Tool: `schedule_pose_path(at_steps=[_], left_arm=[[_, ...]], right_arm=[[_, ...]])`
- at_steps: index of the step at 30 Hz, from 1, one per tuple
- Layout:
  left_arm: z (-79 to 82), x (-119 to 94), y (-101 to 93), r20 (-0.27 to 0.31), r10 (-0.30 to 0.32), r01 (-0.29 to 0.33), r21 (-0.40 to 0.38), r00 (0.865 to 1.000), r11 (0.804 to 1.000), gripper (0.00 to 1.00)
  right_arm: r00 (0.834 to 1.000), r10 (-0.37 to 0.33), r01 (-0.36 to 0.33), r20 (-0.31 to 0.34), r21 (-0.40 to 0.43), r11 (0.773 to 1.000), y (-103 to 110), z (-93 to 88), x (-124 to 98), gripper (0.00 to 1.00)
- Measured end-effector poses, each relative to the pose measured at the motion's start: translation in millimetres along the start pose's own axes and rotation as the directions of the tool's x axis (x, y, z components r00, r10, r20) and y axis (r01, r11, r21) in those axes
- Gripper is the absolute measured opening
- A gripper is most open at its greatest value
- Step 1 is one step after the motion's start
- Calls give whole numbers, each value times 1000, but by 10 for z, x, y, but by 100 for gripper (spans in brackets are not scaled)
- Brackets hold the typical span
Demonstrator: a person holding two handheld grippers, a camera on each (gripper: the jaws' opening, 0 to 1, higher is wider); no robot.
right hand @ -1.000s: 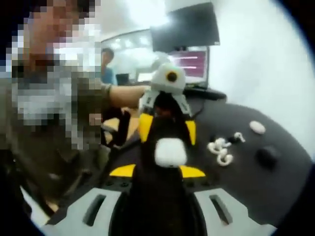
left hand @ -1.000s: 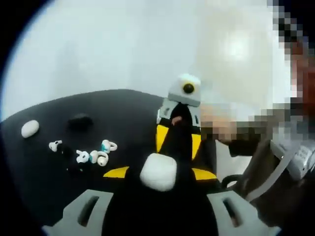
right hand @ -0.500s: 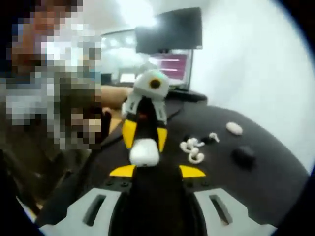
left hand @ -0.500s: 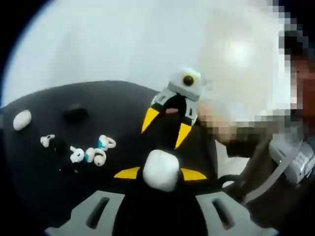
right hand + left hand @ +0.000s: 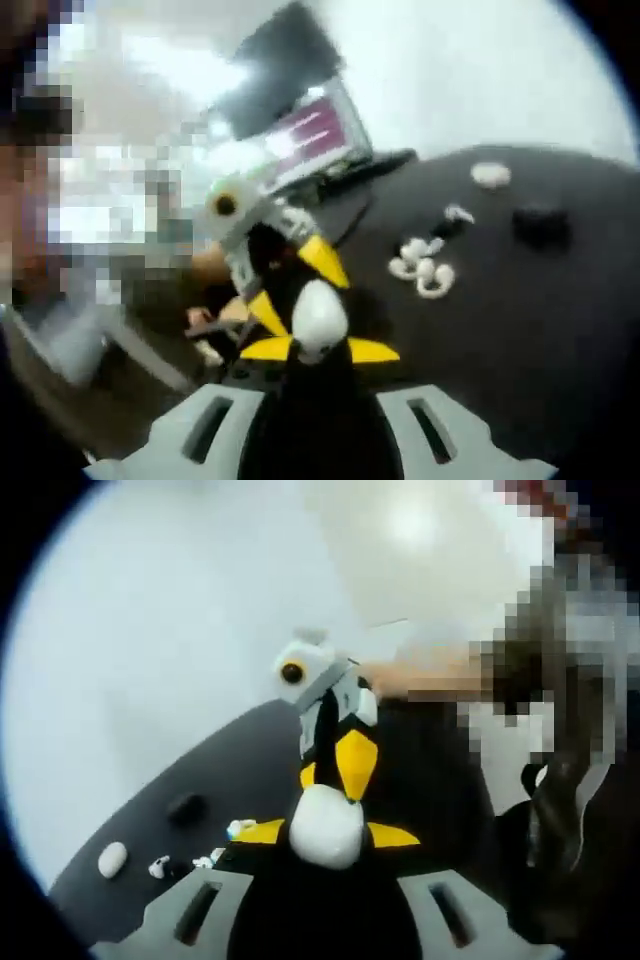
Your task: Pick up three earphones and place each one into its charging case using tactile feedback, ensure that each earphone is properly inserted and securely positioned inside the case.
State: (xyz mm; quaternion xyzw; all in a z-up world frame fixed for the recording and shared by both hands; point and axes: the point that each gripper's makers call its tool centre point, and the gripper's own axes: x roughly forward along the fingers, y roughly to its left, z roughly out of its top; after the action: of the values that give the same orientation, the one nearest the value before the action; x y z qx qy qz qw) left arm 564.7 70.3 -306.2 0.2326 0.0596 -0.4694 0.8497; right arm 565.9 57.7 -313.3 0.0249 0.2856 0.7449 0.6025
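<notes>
Holding a white charging case (image 5: 326,825) up off the black surface (image 5: 225,770), both claws meet nose to nose here, and in the left gripper view the left claw (image 5: 322,832) is pinching that case at its yellow tips while the right claw (image 5: 338,755) comes in from above, touching or nearly touching it. From the right gripper view the right claw (image 5: 318,345) has the same case (image 5: 318,312) at its tips, the left claw (image 5: 285,275) beyond it; whether the right one is clamped or just resting there, I cannot tell. The loose earphones (image 5: 424,266) lie in a small cluster down on the surface, well apart from the claws, with another white case (image 5: 490,175) and a dark case (image 5: 541,222) farther off. The danger, as I read it: a smooth rounded shell held only at the tips, both views steeply tilted, so any twist or uneven squeeze could pop it free and drop it among the earphones, scattering them
</notes>
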Motion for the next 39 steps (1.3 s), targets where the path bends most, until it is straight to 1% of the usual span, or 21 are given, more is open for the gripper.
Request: schedule_pose_path(at_steps=[1,4,6,7,8,9,11,12,13,19,21,24,25,27,28,29,30,31,33,36,39], left_arm=[[3,3,2,2,1,-1,0,1000,1000,27],[2,-5,9,0,4,-4,2,1000,1000,27],[0,-29,18,4,7,-7,0,1000,1000,27],[16,-52,24,8,0,0,-14,1000,1000,26],[56,-76,13,28,-19,21,-70,999,997,23],[72,-105,25,27,-29,32,-115,999,993,19],[86,-138,65,9,-34,35,-104,999,994,17],[81,-131,62,4,-33,34,-101,999,994,17],[81,-126,60,3,-37,37,-97,999,995,17],[172,-69,37,42,-47,53,-137,998,989,14],[171,-53,53,45,-41,46,-137,998,989,14],[169,-50,48,49,-47,53,-139,998,989,14],[168,-50,46,52,-49,56,-140,997,989,14],[167,-47,43,61,-49,58,-151,997,987,14],[161,-45,48,63,-45,54,-158,997,986,14],[154,-39,56,66,-41,52,-162,997,985,14],[131,-29,43,55,-50,59,-166,997,984,14],[90,-17,22,35,-59,64,-169,998,984,14],[102,-11,14,32,-69,74,-187,997,980,14],[99,-29,-7,28,-113,117,-258,993,959,13],[109,-40,-10,48,-140,148,-324,989,934,13]], right_arm=[[1000,0,-1,-4,-28,1000,29,-22,23,20],[1000,-22,18,-19,-196,981,73,-48,87,21],[999,-31,24,-21,-292,956,76,-21,93,21],[999,-35,26,-17,-379,925,80,-1,88,21],[999,-46,29,-25,-478,878,89,-5,88,20],[998,-58,34,-27,-538,842,85,-10,86,20],[996,-84,56,-8,-678,733,80,9,81,20],[995,-95,64,-4,-715,697,59,12,77,20],[995,-103,69,-1,-730,680,37,9,74,20],[997,-80,59,-2,-646,761,-2,4,55,18],[998,-69,53,-5,-590,806,-16,-21,61,19],[997,-73,65,8,-554,830,-44,17,84,23],[998,-57,60,21,-511,857,-15,30,106,26],[995,-96,87,5,-467,880,-70,8,122,23],[996,-85,73,-5,-472,878,-52,-5,129,20],[998,-65,55,-3,-503,862,0,-5,134,18],[997,-74,60,-3,-548,834,-8,2,126,18],[997,-73,61,-1,-538,841,12,-21,124,18],[997,-76,61,-5,-546,835,17,-15,116,18],[997,-83,64,0,-636,769,50,-7,110,18],[996,-85,66,4,-670,739,66,-14,108,18]])
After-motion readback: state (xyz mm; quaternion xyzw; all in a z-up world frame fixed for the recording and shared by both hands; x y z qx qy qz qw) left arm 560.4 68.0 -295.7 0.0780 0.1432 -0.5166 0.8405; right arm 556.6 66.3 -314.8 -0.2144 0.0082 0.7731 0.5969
